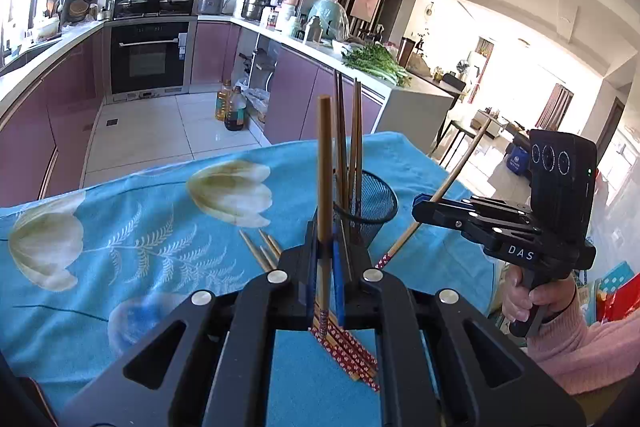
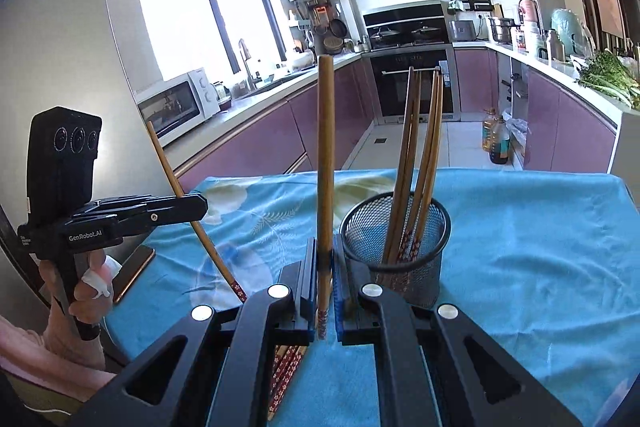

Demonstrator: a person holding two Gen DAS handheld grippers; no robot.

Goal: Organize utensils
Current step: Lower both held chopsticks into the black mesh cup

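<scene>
A black mesh cup (image 1: 370,203) (image 2: 398,247) stands on the blue flowered cloth (image 1: 140,227) (image 2: 540,247) with several wooden chopsticks (image 2: 420,155) upright in it. My left gripper (image 1: 325,247) is shut on one chopstick (image 1: 325,163), held upright just left of the cup. My right gripper (image 2: 325,259) is shut on another chopstick (image 2: 326,147), upright, left of the cup. Each gripper shows in the other's view: the right (image 1: 424,205), the left (image 2: 196,205). Several chopsticks with red patterned ends (image 1: 352,351) (image 2: 286,367) lie on the cloth under the grippers.
A phone (image 2: 134,273) lies near the cloth's left edge. Beyond the table are purple kitchen cabinets, an oven (image 1: 150,57), oil bottles (image 1: 232,107) on the floor and greens (image 1: 376,63) on the counter.
</scene>
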